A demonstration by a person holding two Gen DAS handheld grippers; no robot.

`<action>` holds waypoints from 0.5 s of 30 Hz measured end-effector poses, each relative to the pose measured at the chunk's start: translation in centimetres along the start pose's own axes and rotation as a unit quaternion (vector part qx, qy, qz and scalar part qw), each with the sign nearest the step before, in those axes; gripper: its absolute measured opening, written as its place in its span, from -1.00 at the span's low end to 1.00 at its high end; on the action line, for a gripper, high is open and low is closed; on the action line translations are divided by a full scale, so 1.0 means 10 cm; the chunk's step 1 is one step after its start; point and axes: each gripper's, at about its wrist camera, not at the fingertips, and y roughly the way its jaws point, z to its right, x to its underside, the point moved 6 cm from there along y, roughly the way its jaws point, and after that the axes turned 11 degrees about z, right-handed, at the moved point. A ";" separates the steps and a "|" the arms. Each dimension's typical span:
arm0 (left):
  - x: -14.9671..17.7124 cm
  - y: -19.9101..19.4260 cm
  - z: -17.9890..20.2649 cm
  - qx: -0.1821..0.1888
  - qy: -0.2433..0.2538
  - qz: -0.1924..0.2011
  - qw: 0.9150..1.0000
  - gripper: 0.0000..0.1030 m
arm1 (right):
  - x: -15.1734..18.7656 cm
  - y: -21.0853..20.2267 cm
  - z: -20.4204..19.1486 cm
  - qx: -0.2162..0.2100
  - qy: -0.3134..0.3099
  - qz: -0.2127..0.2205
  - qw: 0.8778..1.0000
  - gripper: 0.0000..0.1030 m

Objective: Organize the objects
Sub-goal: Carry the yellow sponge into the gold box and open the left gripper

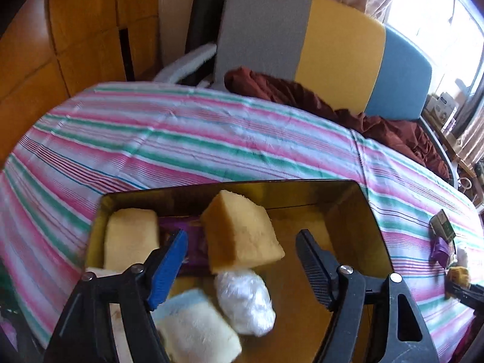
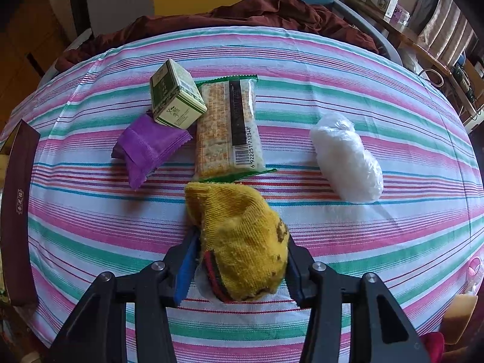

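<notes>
The left gripper (image 1: 242, 260) is hanging over the gold-lined tin box (image 1: 357, 217) with its jaws standing wide and pressing on nothing. An orange-yellow sponge block (image 1: 242, 233) is lying between and beyond the fingers, apparently tilted against a purple packet (image 1: 193, 242). A pale sponge (image 1: 131, 236), a plastic-wrapped white bundle (image 1: 245, 299) and a blue-backed sponge (image 1: 196, 326) are also sitting in the box.

The right gripper (image 2: 239, 260) is holding a yellow knitted sock (image 2: 239, 236) at a narrow opening, both pads pressing its sides, low over the striped tablecloth (image 2: 363, 257). A cracker packet (image 2: 230, 127), a green-and-white carton (image 2: 175, 99), purple sachets (image 2: 145, 148) and a clear plastic bag (image 2: 348, 157) are waiting on the cloth.

Judgement: the left side's deposit looks complete, so that gripper should be lifting clear without dragging the sponge block. The sock is soft and floppy, and its free toe end risks catching the cracker packet just beyond it; raising it straight before carrying it toward the box would serve best.
</notes>
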 end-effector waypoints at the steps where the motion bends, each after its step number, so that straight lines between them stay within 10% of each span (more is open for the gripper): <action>1: 0.01 -0.14 0.01 -0.001 0.006 0.015 1.000 0.45 | 0.00 0.00 0.00 0.001 -0.001 0.000 1.000 -0.02; 15: 0.58 -1.24 0.10 -0.016 0.049 0.088 0.995 0.53 | 0.05 -0.05 -0.09 0.014 -0.016 0.006 1.000 -0.02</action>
